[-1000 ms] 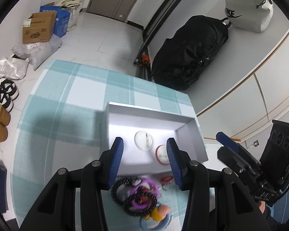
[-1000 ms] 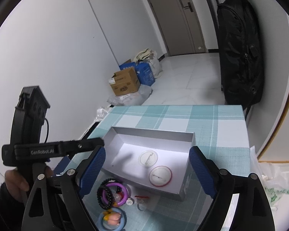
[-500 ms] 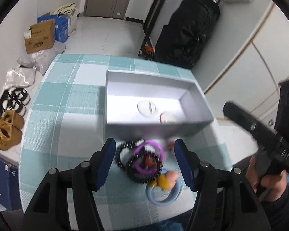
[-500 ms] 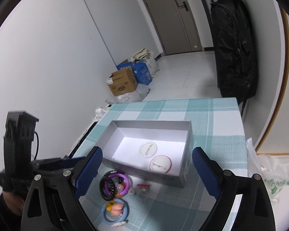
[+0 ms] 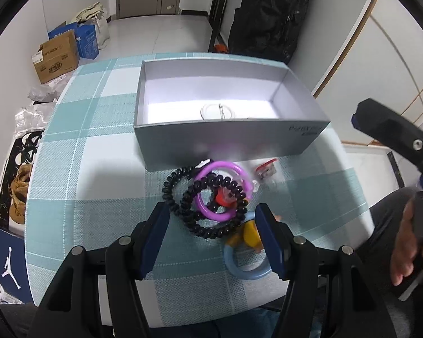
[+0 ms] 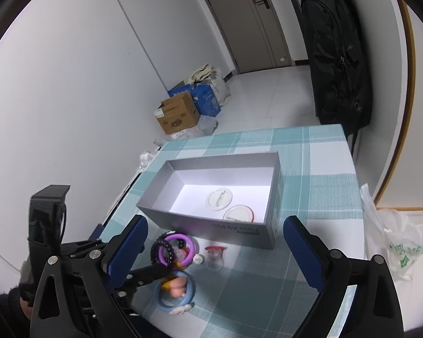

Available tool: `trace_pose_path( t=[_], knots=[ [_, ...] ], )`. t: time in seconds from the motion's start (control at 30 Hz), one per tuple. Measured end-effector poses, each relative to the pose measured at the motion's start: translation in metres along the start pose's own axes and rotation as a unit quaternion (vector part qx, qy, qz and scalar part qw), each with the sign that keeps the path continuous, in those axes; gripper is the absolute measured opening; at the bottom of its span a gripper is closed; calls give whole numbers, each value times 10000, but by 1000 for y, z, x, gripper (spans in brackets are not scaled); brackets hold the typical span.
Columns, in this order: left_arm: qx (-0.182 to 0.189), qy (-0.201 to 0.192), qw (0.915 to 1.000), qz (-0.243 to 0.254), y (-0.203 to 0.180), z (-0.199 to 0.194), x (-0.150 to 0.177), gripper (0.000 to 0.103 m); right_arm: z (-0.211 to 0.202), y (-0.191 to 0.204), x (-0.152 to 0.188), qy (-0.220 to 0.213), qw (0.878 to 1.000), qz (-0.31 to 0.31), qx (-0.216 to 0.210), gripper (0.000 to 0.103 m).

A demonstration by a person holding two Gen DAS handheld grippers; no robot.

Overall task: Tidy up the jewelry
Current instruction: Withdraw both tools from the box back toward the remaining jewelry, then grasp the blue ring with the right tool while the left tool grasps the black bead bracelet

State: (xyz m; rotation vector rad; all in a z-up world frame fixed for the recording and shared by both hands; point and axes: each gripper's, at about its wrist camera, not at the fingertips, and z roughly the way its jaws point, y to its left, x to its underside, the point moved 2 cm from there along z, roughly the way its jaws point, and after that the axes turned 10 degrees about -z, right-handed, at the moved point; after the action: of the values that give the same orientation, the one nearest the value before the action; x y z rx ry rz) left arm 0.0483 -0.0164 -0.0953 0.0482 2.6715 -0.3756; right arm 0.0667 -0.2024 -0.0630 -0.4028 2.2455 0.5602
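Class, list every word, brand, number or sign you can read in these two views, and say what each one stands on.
Jumpman figure, no words: dark blue shoebox on the floor.
Print on the grey cardboard box's side wall: upside down, too blurred to read.
Brown carton, blue carton, white plastic bag's green print: too small to read.

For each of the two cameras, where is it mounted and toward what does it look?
Left wrist: on the left claw, looking steeply down at the bracelets; its open fingers and the person's other hand show.
Right wrist: on the right claw, facing the grey box and door; its open fingers show.
Shared: box, bracelets, checked tablecloth.
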Motion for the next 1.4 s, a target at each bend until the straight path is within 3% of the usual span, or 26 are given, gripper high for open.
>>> trace_pose_path(
  t=[0.57, 0.67, 0.87, 1.17, 1.4],
  knots=[
    [23, -39, 9999, 108, -7, 2, 1, 57, 0, 2, 2, 42, 10000, -10, 4, 98],
    [-104, -35, 9998, 160, -7, 4, 1, 44, 0, 2, 2, 45, 10000, -14, 7, 98],
    [0, -13, 10000, 46, -2, 1, -1, 37, -1, 1, 2, 53, 10000, 2, 19, 98],
    [380, 57, 9992, -63, -2, -6, -4, 35, -1, -2, 4, 96, 9999, 101, 33, 98],
    [642, 53, 9971, -394, 9, -11, -9, 35, 1, -2, 24, 487, 9984, 279, -70, 98]
  ],
)
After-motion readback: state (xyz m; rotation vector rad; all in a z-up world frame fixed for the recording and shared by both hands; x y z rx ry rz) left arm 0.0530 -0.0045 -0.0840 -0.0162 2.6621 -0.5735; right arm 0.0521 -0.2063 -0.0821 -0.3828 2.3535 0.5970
